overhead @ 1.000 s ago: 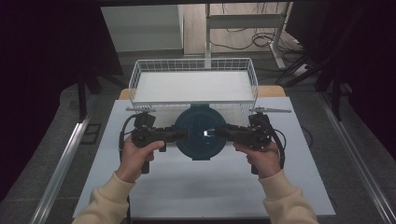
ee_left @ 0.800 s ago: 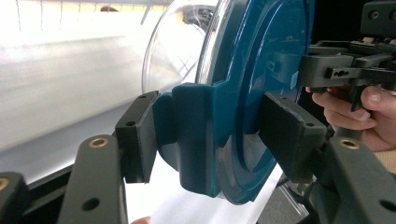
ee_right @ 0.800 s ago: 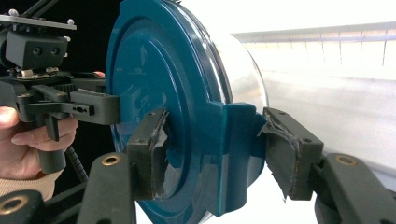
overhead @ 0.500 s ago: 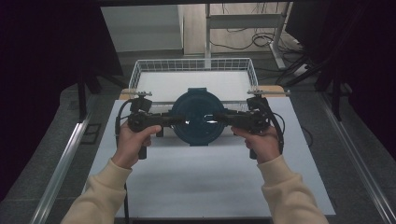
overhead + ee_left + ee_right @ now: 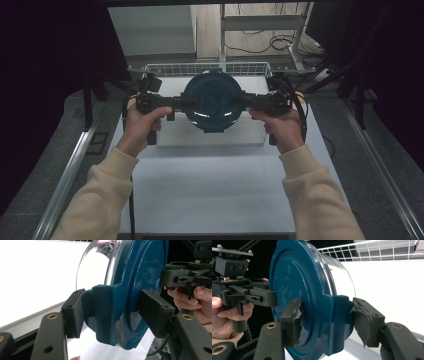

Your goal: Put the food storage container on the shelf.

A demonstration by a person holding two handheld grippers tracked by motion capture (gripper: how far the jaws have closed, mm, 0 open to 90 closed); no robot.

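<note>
While both hands are reaching forward over the table (image 5: 210, 200), the two grippers are holding a round blue-lidded container (image 5: 212, 101) between them, raised above the near edge of the white wire basket (image 5: 165, 70). The left gripper (image 5: 176, 103) is clamping one side of the container and the right gripper (image 5: 246, 102) the opposite side, each pointing inward toward the other. From the high view the blue lid is facing the camera, tilted up, with light glinting on it.

In the left gripper view, the left gripper (image 5: 112, 310) is closing its jaws on a blue latch tab (image 5: 103, 312) at the lid's rim; the clear body of the container (image 5: 95, 267) is showing to the left of the lid, and the other gripper (image 5: 180, 277) is gripping the far side.

In the right gripper view, the right gripper (image 5: 325, 320) is pinching the matching tab (image 5: 337, 322), and its pads (image 5: 362, 322) are looking torn and frayed. The basket's wire wall (image 5: 374, 250) is showing behind the container.
</note>
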